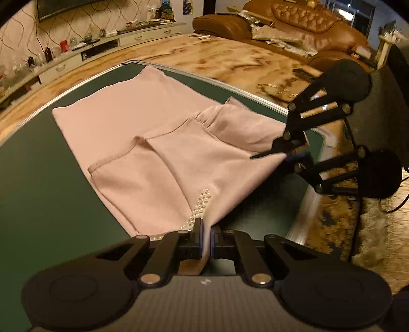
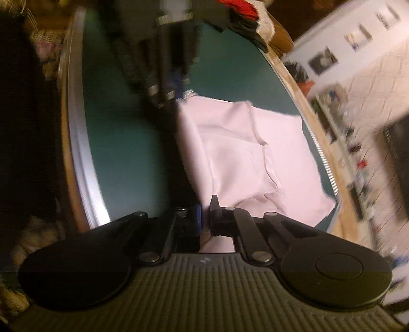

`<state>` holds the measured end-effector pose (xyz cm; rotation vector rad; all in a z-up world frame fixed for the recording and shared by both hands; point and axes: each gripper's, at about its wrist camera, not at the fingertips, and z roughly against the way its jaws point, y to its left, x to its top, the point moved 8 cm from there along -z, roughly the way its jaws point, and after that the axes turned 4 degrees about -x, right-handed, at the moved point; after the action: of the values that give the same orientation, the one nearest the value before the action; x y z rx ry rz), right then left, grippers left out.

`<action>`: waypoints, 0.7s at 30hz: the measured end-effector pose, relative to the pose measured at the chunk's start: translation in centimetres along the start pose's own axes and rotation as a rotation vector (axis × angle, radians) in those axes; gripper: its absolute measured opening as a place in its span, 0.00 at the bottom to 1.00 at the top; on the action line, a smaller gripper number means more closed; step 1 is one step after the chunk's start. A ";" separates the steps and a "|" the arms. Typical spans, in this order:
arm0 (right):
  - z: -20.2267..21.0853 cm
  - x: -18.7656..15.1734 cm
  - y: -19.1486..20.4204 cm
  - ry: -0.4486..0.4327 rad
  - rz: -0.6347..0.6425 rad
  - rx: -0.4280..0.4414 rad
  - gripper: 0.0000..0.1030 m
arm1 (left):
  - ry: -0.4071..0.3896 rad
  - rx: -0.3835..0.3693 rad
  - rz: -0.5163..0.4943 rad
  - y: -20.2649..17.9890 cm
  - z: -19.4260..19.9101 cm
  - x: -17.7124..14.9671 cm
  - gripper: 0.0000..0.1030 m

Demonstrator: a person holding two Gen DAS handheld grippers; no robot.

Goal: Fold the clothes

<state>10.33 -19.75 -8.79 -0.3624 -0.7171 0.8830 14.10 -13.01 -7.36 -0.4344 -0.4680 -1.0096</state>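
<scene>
The pink garment (image 1: 163, 143) lies partly folded in the middle of the green worktop (image 1: 33, 184), most of it flat, with a hemmed flap doubled over on top and a strip of pearl beading (image 1: 199, 204) near its 6 o'clock edge. Two of its corners are lifted off the surface.

The left gripper (image 1: 206, 237) has its fingers (image 1: 198, 238) clamped on the cloth at 6 o'clock, just beside the beading, and a fold of pink fabric passes between the pads and hangs behind them. The right gripper (image 1: 287, 154) comes in from 3 o'clock and its fingers are clamped on the garment's corner there; the fabric runs taut between the two grips. In the right wrist view, which is blurred, that gripper (image 2: 205, 217) shows pale cloth pinched between its closed fingers, and the left one sits at 12 o'clock.

Beyond the worktop's metal-edged rim lie a patterned floor (image 1: 230, 58), a brown leather sofa (image 1: 306, 23) at 1 o'clock and a long low cabinet (image 1: 102, 48) cluttered with small things at 10 o'clock.
</scene>
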 end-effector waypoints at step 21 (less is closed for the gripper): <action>5.6 3.3 -12.2 0.112 -0.340 0.524 0.07 | 0.021 -0.147 -0.145 3.8 6.9 7.8 0.05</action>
<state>14.81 -24.38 3.51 0.1734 -0.4041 0.6875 19.81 -12.89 2.21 -0.5267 -0.4118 -1.1925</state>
